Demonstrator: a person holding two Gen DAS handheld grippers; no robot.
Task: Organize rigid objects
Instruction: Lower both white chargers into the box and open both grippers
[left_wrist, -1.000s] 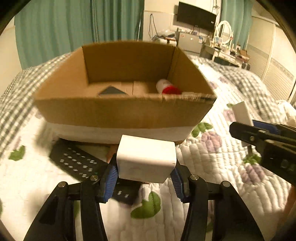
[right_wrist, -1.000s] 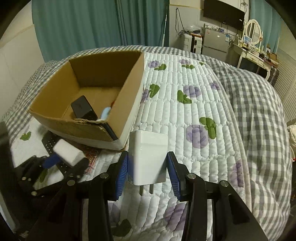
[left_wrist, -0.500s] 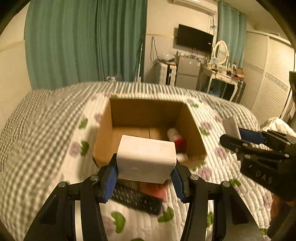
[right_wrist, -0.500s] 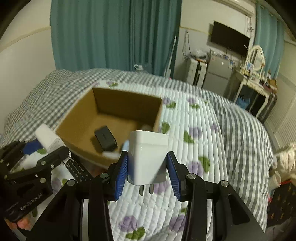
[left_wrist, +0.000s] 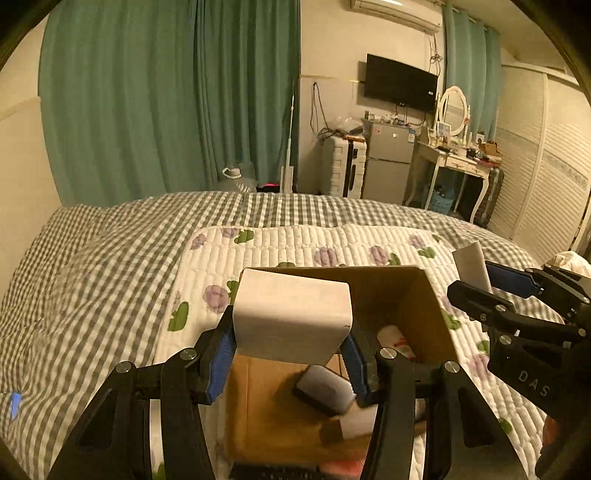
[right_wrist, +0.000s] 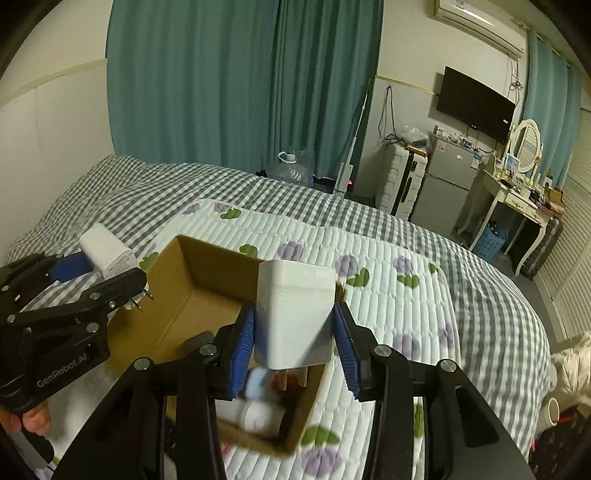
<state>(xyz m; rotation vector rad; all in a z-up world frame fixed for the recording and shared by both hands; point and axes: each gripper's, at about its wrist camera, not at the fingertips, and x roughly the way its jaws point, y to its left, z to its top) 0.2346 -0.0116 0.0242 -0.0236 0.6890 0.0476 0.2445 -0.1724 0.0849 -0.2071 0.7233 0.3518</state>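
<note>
Left wrist view is showing the left gripper (left_wrist: 291, 354) with its blue pads (left_wrist: 221, 354) partly apart and pressing on both sides of a white charger block (left_wrist: 291, 321), which is hanging in the air above the cardboard box (left_wrist: 432, 295). Right wrist view is showing the right gripper (right_wrist: 293, 347) doing the same, its blue pads (right_wrist: 242, 343) clamping a second white charger (right_wrist: 295, 314) whose two metal prongs are pointing down toward the box's near right corner. Each gripper is also appearing in the other's view: the right one is sitting at the right edge of the left view with a sliver of white between its fingers, and the left one is sitting at the left edge of the right view, its charger showing prongs beside the box's left wall, with part of a hand (right_wrist: 33, 421) gripping the handle below. Under both chargers the open box is lying on a white quilted mat with purple and green prints (right_wrist: 388, 295), itself spread over a grey checked bedcover (left_wrist: 92, 277). Inside the box a dark flat device (right_wrist: 197, 341) is lying on the left, a white block (left_wrist: 325, 391) is resting near the middle, and a white bottle with a red cap (left_wrist: 395, 339) is lying against the right wall; other blurred white and pale blue pieces are showing at the near end. Beyond the bed, teal curtains (left_wrist: 166, 110) are hanging on the far wall.
</note>
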